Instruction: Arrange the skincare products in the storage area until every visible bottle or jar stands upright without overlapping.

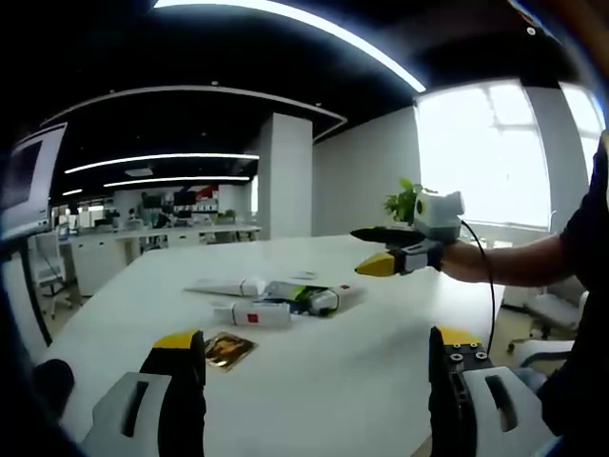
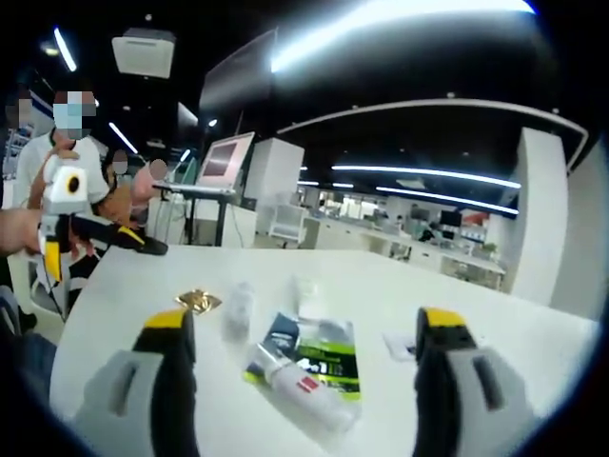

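Open-plan office, white table (image 1: 381, 314) in front, ceiling light strips, bright window at right of the left gripper view. Left gripper (image 1: 314, 357) jaws apart, nothing between them, held over the near table edge. Skincare products lie flat in a loose cluster mid-table: white tube with red label (image 1: 252, 314), green-and-dark packet (image 1: 309, 297), pale flat tube (image 1: 224, 286) behind them. Gold foil sachet (image 1: 226, 349) sits apart, just beyond the left gripper's left jaw. Nothing upright.

Right gripper (image 2: 304, 352) jaws apart too, empty, hovering above the table. In its view the white tube (image 2: 300, 386) lies on the green packet (image 2: 319, 357), clear bottle (image 2: 238, 305) on its side beside them, gold sachet (image 2: 198, 301) further left. Small white item (image 2: 400, 345) near the right jaw, too blurred to identify.

Right gripper (image 1: 381, 249) also seen in the left gripper view, held well above the table by a person's arm (image 1: 509, 257).
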`<state>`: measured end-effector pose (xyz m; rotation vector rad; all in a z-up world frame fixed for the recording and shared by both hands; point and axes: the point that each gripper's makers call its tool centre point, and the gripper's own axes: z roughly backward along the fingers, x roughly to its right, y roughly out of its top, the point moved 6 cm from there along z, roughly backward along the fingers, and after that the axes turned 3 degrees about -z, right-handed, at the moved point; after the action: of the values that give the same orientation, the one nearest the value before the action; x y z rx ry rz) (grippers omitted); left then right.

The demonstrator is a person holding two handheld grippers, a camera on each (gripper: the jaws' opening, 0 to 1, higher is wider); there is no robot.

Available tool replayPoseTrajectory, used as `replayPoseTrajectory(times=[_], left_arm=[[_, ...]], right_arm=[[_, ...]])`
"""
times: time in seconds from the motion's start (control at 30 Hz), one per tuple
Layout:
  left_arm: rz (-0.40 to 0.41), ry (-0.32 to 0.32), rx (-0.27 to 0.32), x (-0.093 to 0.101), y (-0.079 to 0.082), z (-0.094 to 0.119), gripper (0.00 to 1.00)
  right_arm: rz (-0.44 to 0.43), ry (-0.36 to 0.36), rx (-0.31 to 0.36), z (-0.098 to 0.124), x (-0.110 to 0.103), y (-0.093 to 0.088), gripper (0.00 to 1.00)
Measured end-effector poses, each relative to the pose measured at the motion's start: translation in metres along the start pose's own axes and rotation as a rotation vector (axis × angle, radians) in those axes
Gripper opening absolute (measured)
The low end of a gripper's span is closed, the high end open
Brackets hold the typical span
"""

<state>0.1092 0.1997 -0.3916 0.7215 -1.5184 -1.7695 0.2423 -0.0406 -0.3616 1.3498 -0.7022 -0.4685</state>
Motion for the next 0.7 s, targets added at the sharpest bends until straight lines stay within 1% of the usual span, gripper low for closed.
replayPoseTrajectory(times=[0.37, 0.7], left_arm=[[0.001, 0.007, -0.003, -0.0057, -0.0024, 0.0008, 1.0], [0.003, 0.008, -0.004, -0.0063, -0.0029, -0.0003, 1.0]], right_arm=[[0.004, 0.003, -0.004, -0.0054, 0.0023, -0.0011, 0.97], [0.003, 0.008, -0.006, -0.0077, 0.0027, -0.0022, 0.96]])
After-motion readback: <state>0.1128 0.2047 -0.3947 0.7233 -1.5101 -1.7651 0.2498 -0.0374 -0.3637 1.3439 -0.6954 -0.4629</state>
